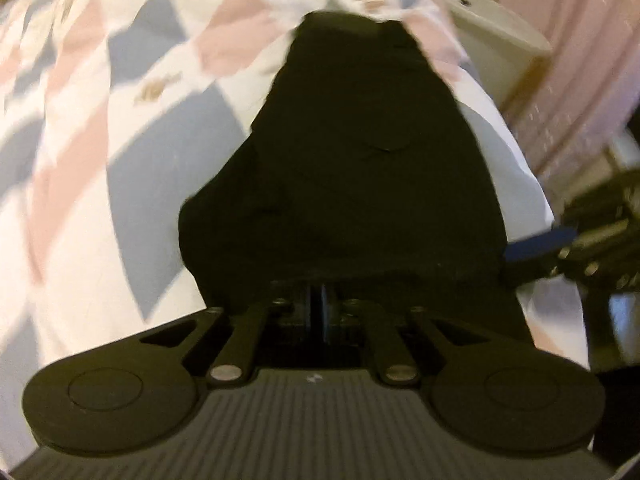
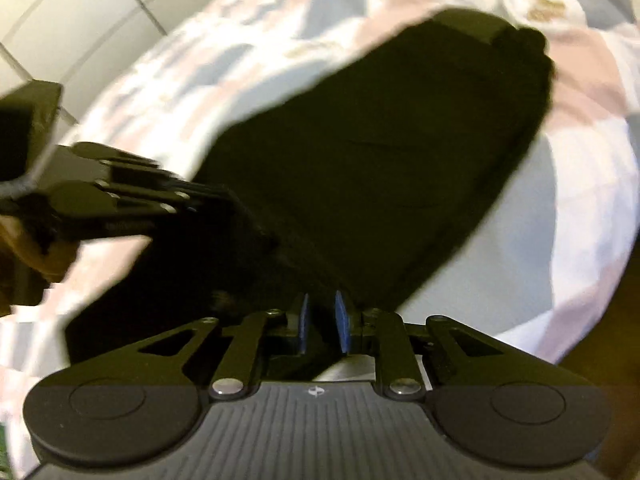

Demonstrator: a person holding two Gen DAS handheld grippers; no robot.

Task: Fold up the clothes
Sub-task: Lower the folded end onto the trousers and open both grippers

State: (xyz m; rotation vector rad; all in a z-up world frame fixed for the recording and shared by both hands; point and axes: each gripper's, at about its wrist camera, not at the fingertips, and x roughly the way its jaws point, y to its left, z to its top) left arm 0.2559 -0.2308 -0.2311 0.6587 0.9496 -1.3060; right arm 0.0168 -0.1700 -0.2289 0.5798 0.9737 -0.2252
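Observation:
A black garment lies lengthwise on a checked pink, grey and white bedspread, reaching from my fingers to its far end. My left gripper is shut on its near edge. At the right of that same edge, my right gripper pinches the corner with a blue pad showing. In the right wrist view the black garment runs up and to the right, and my right gripper holds dark cloth between its blue pads. My left gripper comes in from the left onto the same edge.
The bedspread covers the bed on all sides of the garment. A white piece of furniture and a pink curtain stand past the bed's right side. White tiles show beyond the bed's edge.

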